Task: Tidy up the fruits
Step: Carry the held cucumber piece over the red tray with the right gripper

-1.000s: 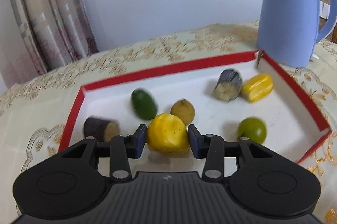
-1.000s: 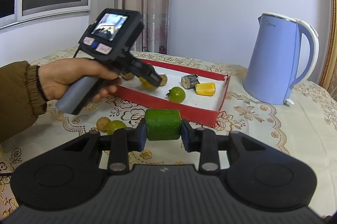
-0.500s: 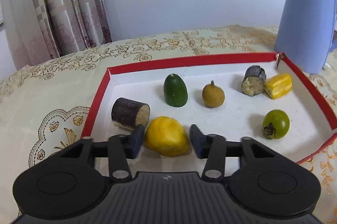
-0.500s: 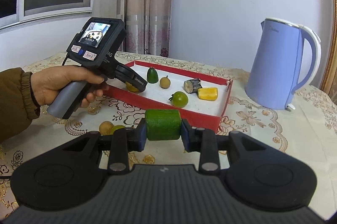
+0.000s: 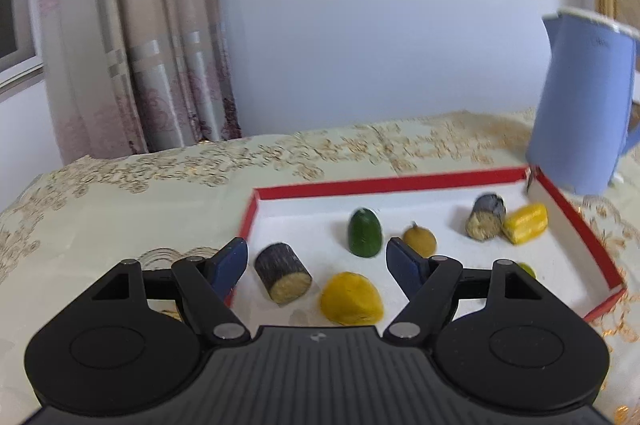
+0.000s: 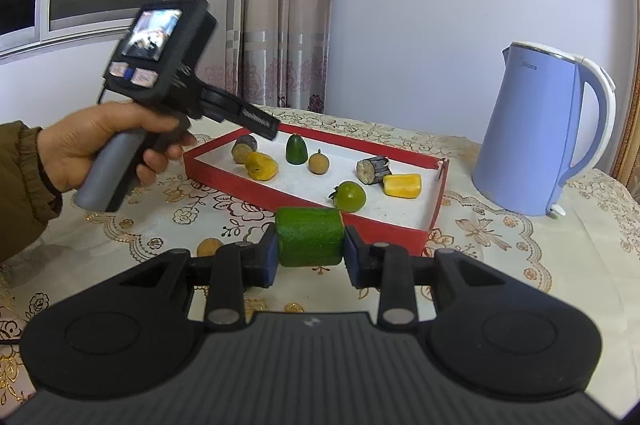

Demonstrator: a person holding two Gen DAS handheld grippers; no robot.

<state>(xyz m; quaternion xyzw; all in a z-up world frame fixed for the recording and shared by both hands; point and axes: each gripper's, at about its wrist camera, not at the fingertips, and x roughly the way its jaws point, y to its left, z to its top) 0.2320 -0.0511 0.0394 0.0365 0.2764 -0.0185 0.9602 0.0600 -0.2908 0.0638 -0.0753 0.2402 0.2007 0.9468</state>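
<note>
A red tray [image 5: 448,178] with a white floor holds several fruits. The yellow fruit [image 5: 351,298] lies near its front edge beside a dark cut piece [image 5: 282,278], a green avocado-shaped fruit [image 5: 364,232] and a small brown fruit [image 5: 419,240]. My left gripper [image 5: 316,263] is open and empty, raised above the yellow fruit. My right gripper [image 6: 310,255] is shut on a green cylinder piece [image 6: 310,236] and holds it in front of the tray [image 6: 400,225]. The left gripper [image 6: 256,121] also shows in the right wrist view, above the tray's left corner.
A blue kettle [image 6: 540,133] stands right of the tray. A small brown fruit [image 6: 210,247] lies on the patterned tablecloth before the tray. A green tomato [image 6: 350,196], a yellow piece [image 6: 402,185] and another dark piece [image 6: 374,169] lie in the tray. Curtains hang behind.
My left gripper has opened, let the yellow fruit rest in the tray, and pulled up and back. My right gripper still holds the green piece, nearly still.
</note>
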